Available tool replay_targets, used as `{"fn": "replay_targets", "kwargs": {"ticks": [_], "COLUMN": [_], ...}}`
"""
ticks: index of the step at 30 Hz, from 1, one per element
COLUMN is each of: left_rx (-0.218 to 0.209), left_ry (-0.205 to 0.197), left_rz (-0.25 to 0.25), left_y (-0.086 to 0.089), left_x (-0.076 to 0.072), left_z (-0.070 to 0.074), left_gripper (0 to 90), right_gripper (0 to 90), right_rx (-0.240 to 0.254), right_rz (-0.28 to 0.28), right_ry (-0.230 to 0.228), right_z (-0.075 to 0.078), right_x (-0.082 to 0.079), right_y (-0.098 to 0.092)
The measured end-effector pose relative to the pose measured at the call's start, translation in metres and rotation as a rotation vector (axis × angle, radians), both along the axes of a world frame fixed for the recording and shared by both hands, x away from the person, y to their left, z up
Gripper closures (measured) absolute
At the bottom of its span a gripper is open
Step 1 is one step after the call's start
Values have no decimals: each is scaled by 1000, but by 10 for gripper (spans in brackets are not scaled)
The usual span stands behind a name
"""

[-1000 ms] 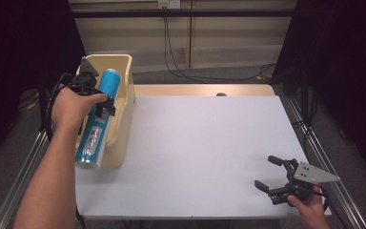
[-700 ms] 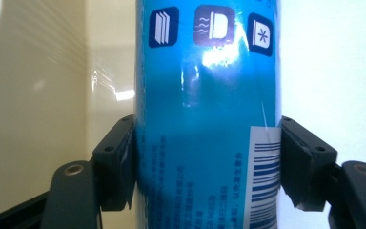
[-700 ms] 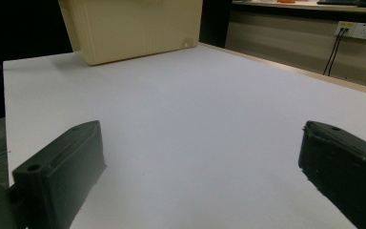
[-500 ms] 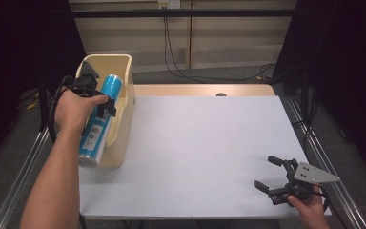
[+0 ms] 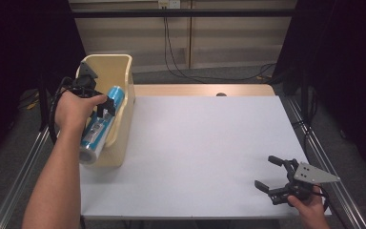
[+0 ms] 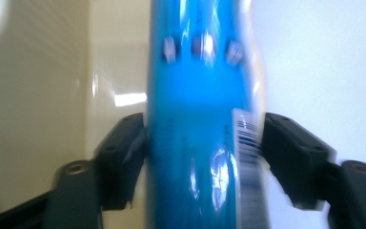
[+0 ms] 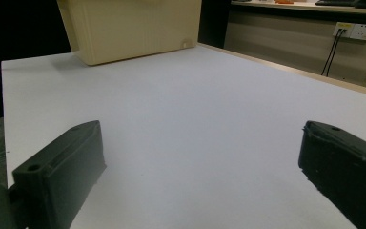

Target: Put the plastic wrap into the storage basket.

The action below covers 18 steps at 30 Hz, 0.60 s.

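My left gripper (image 5: 103,108) is shut on a blue cylindrical can (image 5: 98,129) with a silver end, held slanted over the near right wall of the cream plastic bin (image 5: 124,71). Its jaws have just been closing, with the can between them. In the left gripper view both black pads press the sides of the can (image 6: 195,119), and a barcode label sits by the right pad. My right gripper (image 5: 264,171) rests low at the table's near right corner, open with nothing between its fingers (image 7: 62,167).
The white table top (image 5: 209,138) stretches between the bin and the right gripper. The bin (image 7: 133,28) stands at the table's left edge. Cables hang from a wall socket (image 7: 355,31) behind the table. Dark curtains flank both sides.
The can's far end has dipped slightly lower over the bin while the left hand stays in place. The right gripper has not moved.
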<state>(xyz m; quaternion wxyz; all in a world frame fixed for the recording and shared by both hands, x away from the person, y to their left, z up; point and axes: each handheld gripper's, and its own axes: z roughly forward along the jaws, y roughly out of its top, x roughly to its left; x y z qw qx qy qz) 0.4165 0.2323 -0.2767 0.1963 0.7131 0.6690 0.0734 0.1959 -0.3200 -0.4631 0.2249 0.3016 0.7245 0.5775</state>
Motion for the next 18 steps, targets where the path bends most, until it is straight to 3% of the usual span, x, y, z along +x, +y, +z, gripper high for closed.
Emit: {"fn": "replay_targets", "kwargs": {"ticks": [1, 4, 11, 18], "left_rx": [-22, -8, -32, -56], "left_ry": [-23, -28, -18, -42], "left_rz": [16, -20, -53, -89], "left_y": [1, -1, -10, -21], "left_x": [-1, -5, -10, -13], "left_z": [7, 24, 25, 27], "left_gripper": [428, 394, 354, 319], "right_gripper": [10, 11, 10, 10], "right_rx": [1, -3, -7, -4], "right_rz": [2, 4, 11, 5], "right_ry": [0, -1, -3, 0], "right_z": [0, 0, 0, 0], "right_x": [0, 0, -1, 0], "right_y": [0, 1, 2, 1]}}
